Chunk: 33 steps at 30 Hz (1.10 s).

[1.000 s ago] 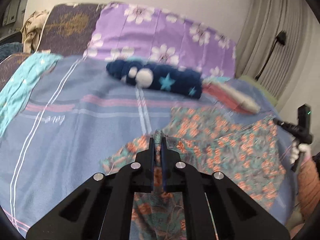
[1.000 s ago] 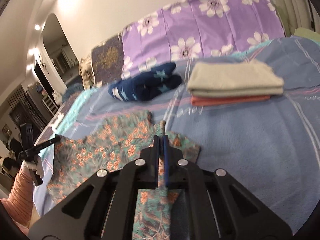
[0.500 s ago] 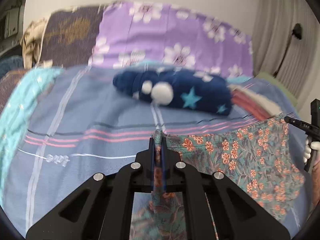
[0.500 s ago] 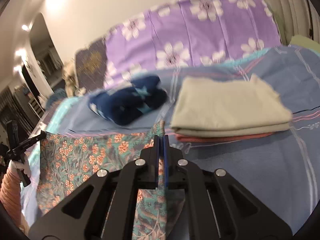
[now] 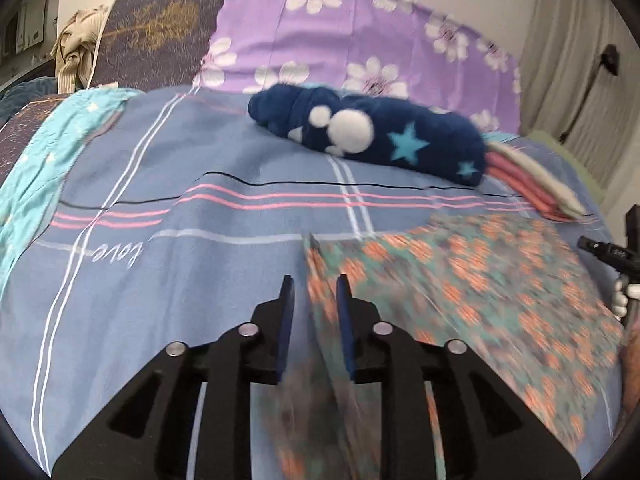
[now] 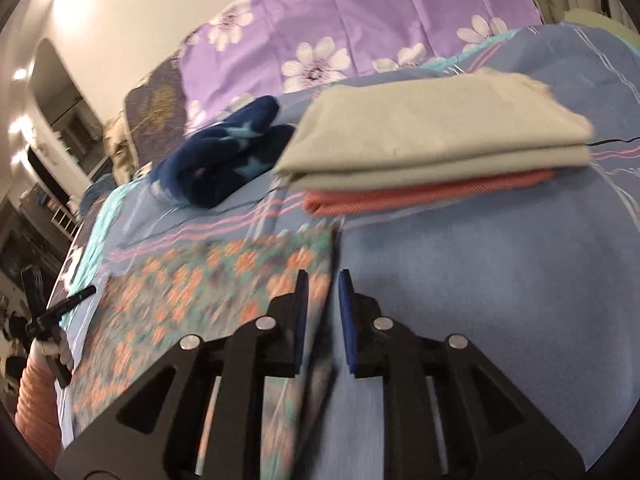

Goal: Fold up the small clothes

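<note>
Through my left wrist camera, my left hand-held gripper [image 5: 311, 292] has its two blue-padded fingers [image 5: 286, 312] spread a little way apart. The floral cloth [image 5: 472, 280] lies flat on the bed [image 5: 200, 280], reaching from between the fingers out toward 3 o'clock; its near corner edge runs up through the gap, and I cannot tell whether either pad touches it, since the fabric is blurred. At 9 o'clock from the fingertips the bedsheet carries the word "love" [image 5: 119, 253] in white script, seen upside down. At 12 o'clock a rolled navy fleece [image 5: 400, 140] with stars and white dots lies on the bed, and just beside it toward 2 o'clock lies a folded pile [image 5: 532, 188]. At the 3 o'clock edge of the view my other tool appears.

Through my right wrist camera, my right hand-held gripper [image 6: 323, 294] is likewise parted, pinching nothing. The floral cloth [image 6: 208, 280] spreads toward 9 o'clock, its right edge running down between the fingers [image 6: 347, 312]. At 1 o'clock the folded pile [image 6: 436, 152] shows beige fabric on top of coral; the navy fleece [image 6: 224, 160] lies at 11 o'clock. Behind both stands a purple flowered pillow [image 6: 360, 20]. I can read no writing here.
</note>
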Each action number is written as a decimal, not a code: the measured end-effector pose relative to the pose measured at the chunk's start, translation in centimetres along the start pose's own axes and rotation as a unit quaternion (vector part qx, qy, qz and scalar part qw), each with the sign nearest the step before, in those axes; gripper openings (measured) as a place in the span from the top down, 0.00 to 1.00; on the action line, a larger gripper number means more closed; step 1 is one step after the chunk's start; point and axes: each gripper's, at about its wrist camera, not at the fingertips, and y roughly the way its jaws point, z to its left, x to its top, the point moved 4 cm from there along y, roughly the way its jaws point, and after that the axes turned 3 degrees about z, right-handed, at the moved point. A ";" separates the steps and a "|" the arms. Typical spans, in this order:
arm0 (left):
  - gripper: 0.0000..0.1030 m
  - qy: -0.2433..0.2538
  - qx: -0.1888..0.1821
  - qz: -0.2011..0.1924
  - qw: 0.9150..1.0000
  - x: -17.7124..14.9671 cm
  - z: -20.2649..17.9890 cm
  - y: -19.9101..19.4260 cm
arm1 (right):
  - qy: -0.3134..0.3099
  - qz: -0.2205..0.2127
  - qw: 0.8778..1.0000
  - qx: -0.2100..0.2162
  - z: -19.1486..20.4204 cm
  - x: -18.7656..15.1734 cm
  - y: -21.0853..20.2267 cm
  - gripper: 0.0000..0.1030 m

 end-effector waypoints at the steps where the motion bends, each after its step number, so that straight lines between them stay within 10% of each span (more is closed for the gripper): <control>1: 0.75 -0.004 -0.012 -0.008 1.000 -1.4 0.0 -1.9 | -0.008 0.001 1.000 0.003 0.2 -1.3 -1.4 0.75; 9: 0.62 -0.065 -0.064 -0.020 0.996 -10.5 -0.4 -9.3 | 0.022 -0.003 0.999 0.027 0.3 -10.2 -8.4 0.70; 16: 0.62 0.002 -0.074 0.008 0.997 -15.5 -4.9 -10.7 | 0.027 0.004 0.999 0.032 1.6 -14.6 -10.4 0.65; 17: 0.64 0.014 -0.070 0.018 0.997 -16.1 -5.4 -10.3 | 0.029 0.003 0.999 0.032 1.7 -14.8 -10.5 0.65; 19: 1.00 0.041 -0.048 0.037 0.997 -16.9 -6.1 -9.4 | 0.037 0.001 0.999 0.038 1.8 -15.2 -10.9 0.65; 33: 1.00 0.002 -0.003 0.008 1.000 -17.6 -3.5 -12.8 | 0.047 -0.004 0.998 0.033 1.7 -17.0 -12.3 0.61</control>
